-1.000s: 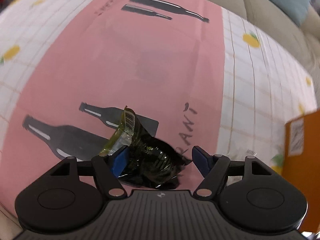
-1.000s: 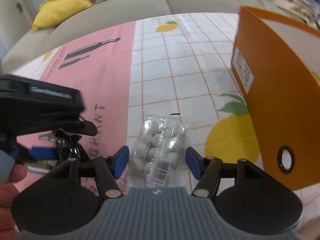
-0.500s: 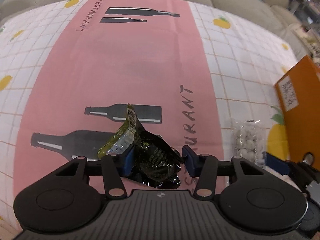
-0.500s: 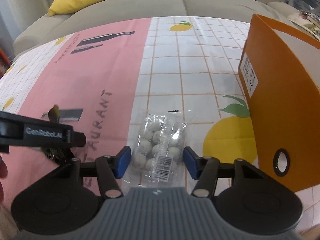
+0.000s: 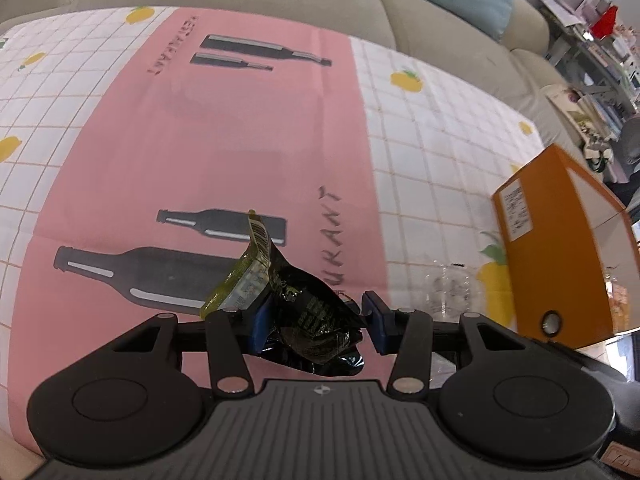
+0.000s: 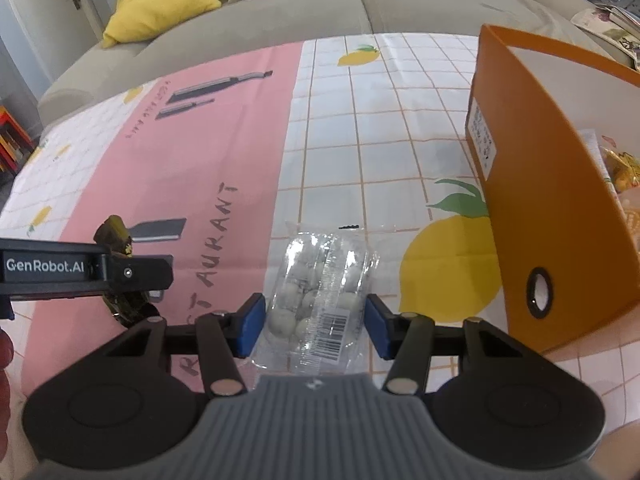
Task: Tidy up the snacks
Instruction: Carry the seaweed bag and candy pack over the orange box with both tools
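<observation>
Writing legible: "GenRobot.AI" in white on the black side bar of the left gripper (image 6: pixel 120 276), seen in the right wrist view. "RESTAURANT" in dark letters on the pink panel of the tablecloth (image 5: pixel 224 128), once near the front edge, once inverted toward the far edge beside printed bottle shapes. Barcode on the upturned flap of the dark snack packet (image 5: pixel 308 312); further print on it too small to read. Barcode on the clear bag of pale round sweets (image 6: pixel 320 296). White label with small unreadable text on the end of the orange box (image 6: pixel 532 208).

Left gripper (image 5: pixel 316 320): tilted steeply down toward the table, jaws just closed in, blue pads pressed on the dark snack packet. Packet crumpled between them, olive-yellow flap standing up and left, over the pink panel near the front edge; raised off the cloth or not, cannot tell.

Right gripper (image 6: pixel 316 320): tilted steeply down, jaws just narrowed, blue pads flanking the clear bag of pale round sweets. Pads at or just beside the wrapper; firm contact cannot be confirmed. Bag flat on the white checked part of the cloth, between the pink panel and the printed lemon, near the front edge.

Orange box at the right edge of the table, open top, wrapped snacks visible inside. Part of a hand (image 6: pixel 6 364) at the left border of the right wrist view.
</observation>
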